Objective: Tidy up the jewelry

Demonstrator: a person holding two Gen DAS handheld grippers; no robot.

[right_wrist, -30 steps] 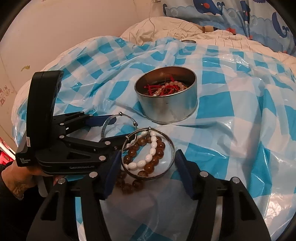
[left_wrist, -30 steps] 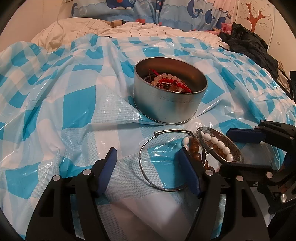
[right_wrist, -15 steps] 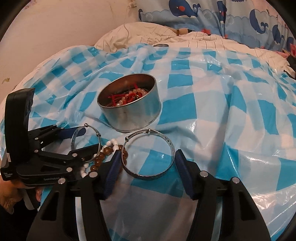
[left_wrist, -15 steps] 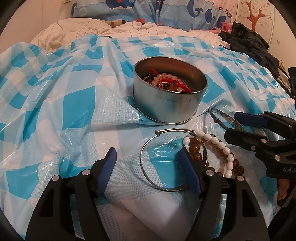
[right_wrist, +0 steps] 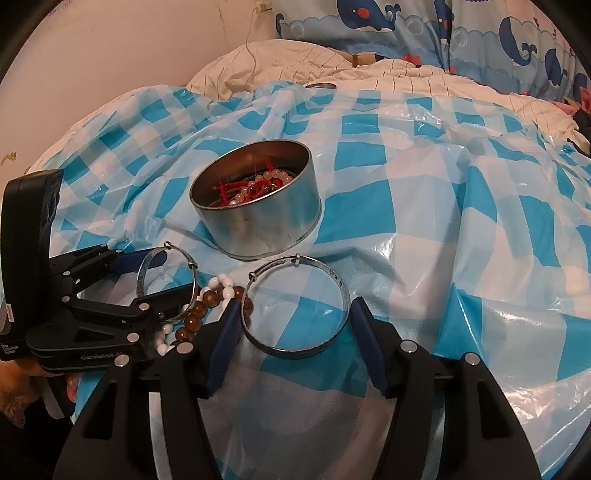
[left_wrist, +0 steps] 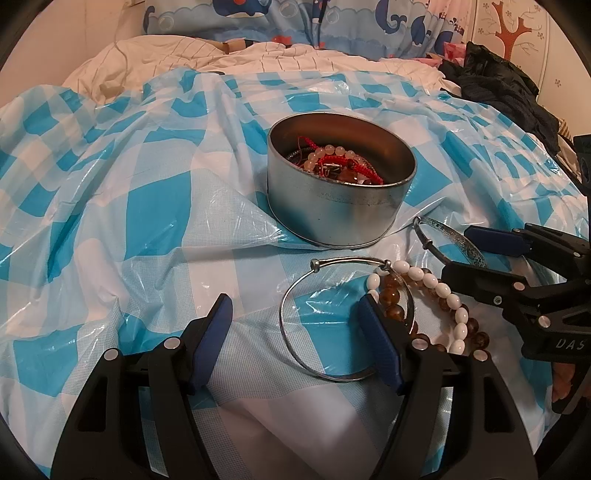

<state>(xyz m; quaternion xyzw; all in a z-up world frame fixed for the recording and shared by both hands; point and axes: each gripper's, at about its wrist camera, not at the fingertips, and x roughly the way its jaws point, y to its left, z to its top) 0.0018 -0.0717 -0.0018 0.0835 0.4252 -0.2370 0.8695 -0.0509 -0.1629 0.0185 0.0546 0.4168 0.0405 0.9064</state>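
A round metal tin point(left_wrist: 340, 195) holding red cord and bead bracelets stands on the blue checked plastic sheet; it also shows in the right wrist view point(right_wrist: 258, 218). My right gripper point(right_wrist: 291, 343) holds a wide silver bangle point(right_wrist: 297, 306) between its blue pads, lifted right of the tin; the bangle shows in the left wrist view point(left_wrist: 450, 243). My left gripper point(left_wrist: 295, 336) is open over a thin silver bangle point(left_wrist: 325, 317) lying on the sheet. Brown beads point(left_wrist: 395, 299) and white beads point(left_wrist: 439, 291) lie beside it.
The checked plastic sheet point(left_wrist: 147, 221) covers a bed and is wrinkled. White bedding point(left_wrist: 221, 55) and whale-print pillows point(left_wrist: 295, 14) lie behind. Dark clothing point(left_wrist: 509, 88) is heaped at the far right.
My right gripper has lifted the wide silver bangle off the bead bracelets and carried it right and toward the tin. The left gripper has stayed put.
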